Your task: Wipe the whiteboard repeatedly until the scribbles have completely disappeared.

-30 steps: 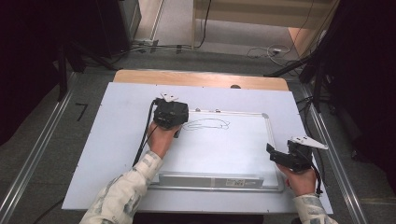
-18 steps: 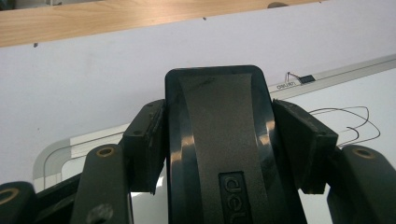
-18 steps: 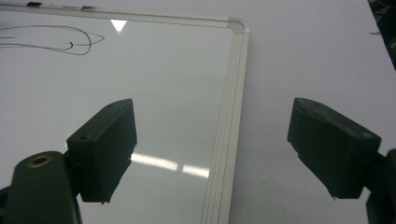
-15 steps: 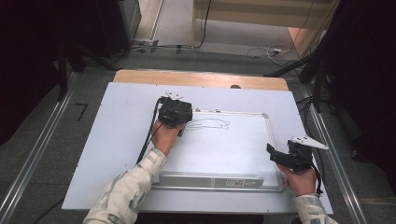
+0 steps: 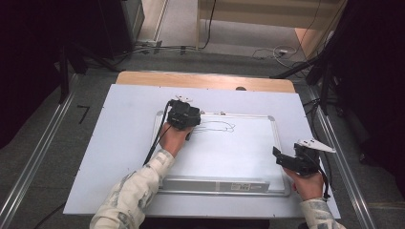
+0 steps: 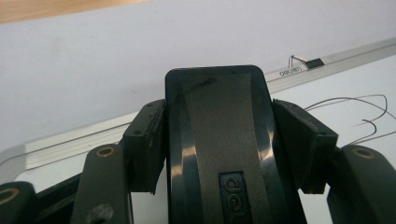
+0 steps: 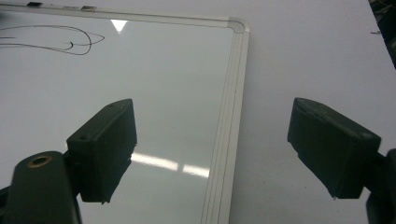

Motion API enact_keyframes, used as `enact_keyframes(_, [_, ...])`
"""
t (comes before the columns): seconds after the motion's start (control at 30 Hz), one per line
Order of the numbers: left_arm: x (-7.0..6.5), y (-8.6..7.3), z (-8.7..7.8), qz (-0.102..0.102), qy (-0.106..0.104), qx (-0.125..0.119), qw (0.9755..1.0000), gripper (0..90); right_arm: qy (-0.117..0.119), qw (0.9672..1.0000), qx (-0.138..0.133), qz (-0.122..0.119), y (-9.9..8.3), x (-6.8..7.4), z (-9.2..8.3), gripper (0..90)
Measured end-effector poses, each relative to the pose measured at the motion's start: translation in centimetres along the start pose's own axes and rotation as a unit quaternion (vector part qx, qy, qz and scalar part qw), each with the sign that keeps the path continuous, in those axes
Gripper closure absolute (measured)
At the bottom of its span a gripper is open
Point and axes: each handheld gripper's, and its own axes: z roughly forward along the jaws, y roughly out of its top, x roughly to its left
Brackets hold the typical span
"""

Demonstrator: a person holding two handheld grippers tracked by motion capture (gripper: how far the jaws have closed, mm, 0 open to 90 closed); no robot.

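The person wears long sleeves [image 5: 138,191] in a pale fabric with a faint mottled grey and cream pattern, cuffs ending at the wrists. The left gripper [image 5: 183,115] is a boxy matt black unit with a small grey three-cornered plate on top and a black cable [image 5: 155,145] trailing back along the forearm; its jaws [image 6: 149,140] are blocky black pads on arms with brass-coloured screw bushings. The right gripper [image 5: 298,160] is likewise black, topped by a larger pale grey three-cornered plate, with thick wedge-shaped black pads [image 7: 105,149] and one brass-ringed screw hole at the base.
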Motion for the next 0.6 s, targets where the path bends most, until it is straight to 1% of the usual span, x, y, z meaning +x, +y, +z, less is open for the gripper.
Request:
enact_keyframes(0.1, [-0.34,-0.27,0.45,0.011,0.001,0.010,0.9999,39.2,0.000,1.0000,0.000,0.000,0.00,0.00,0.00,14.3])
enact_keyframes(0.3, [-0.40,-0.39,0.72,0.016,0.002,0.012,0.9998,39.3,0.000,1.0000,0.000,0.000,0.00,-0.01,0.01,14.3])
enact_keyframes(0.37, [-0.28,-0.47,0.80,0.018,0.006,0.016,0.9997,39.3,0.000,1.0000,0.000,0.000,0.00,-0.01,0.01,14.3])
enact_keyframes(0.43, [-0.18,-0.52,0.86,0.018,0.005,0.019,0.9996,39.3,0.000,1.0000,0.000,0.000,0.00,-0.01,0.01,14.3])
enact_keyframes(0.53, [-0.31,-0.55,0.91,0.020,0.003,0.016,0.9997,39.4,0.000,1.0000,0.000,0.000,0.00,0.00,0.00,14.3])
enact_keyframes(0.6, [-0.44,-0.63,1.01,0.025,0.005,0.019,0.9995,39.4,0.000,1.0000,0.000,0.000,0.00,0.00,0.00,14.3])
